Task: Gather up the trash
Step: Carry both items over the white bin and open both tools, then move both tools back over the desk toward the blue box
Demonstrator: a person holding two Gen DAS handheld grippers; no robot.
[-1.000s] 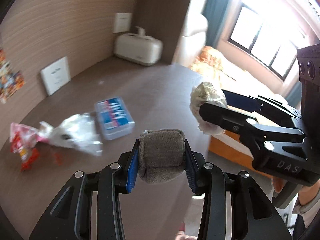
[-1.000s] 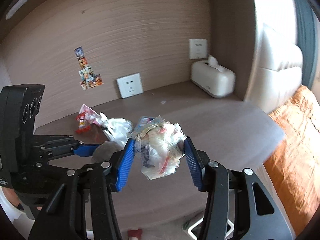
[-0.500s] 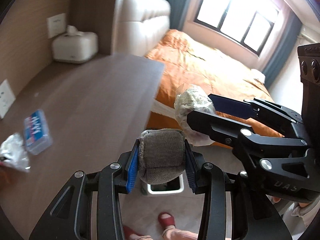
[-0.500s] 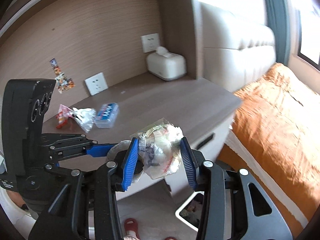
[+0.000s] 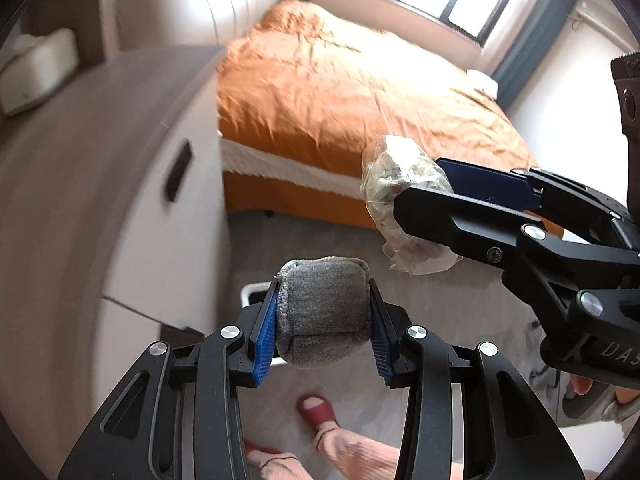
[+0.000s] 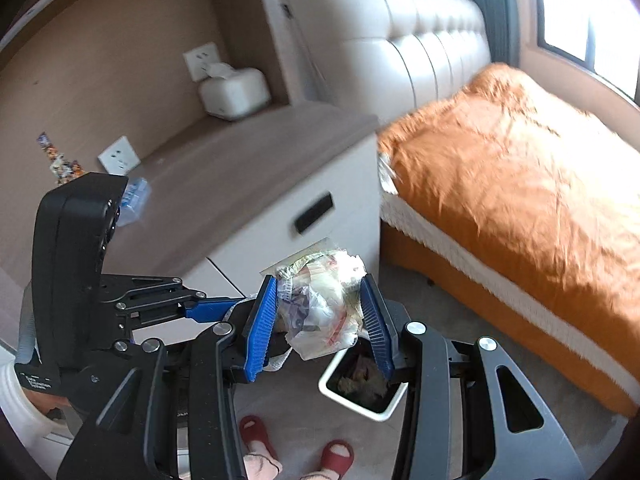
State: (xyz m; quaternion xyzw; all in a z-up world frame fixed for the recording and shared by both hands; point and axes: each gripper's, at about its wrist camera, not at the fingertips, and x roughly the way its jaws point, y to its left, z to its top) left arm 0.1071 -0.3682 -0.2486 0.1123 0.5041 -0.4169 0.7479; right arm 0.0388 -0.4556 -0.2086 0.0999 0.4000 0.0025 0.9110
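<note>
Left hand-held gripper [image 5: 323, 316], fuzzy grey wad [image 5: 323, 312]

place: bedroom | evidence: orange bed [image 6: 512, 184], padded headboard [image 6: 400, 40], nightstand [image 6: 256, 184]

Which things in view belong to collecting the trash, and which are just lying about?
Belong to the job:
- grey rolled cloth in left tongs
- crumpled plastic wrappers in right tongs
- white bin

Just lying about:
- tissue box
- blue-labelled box
- orange bed
</note>
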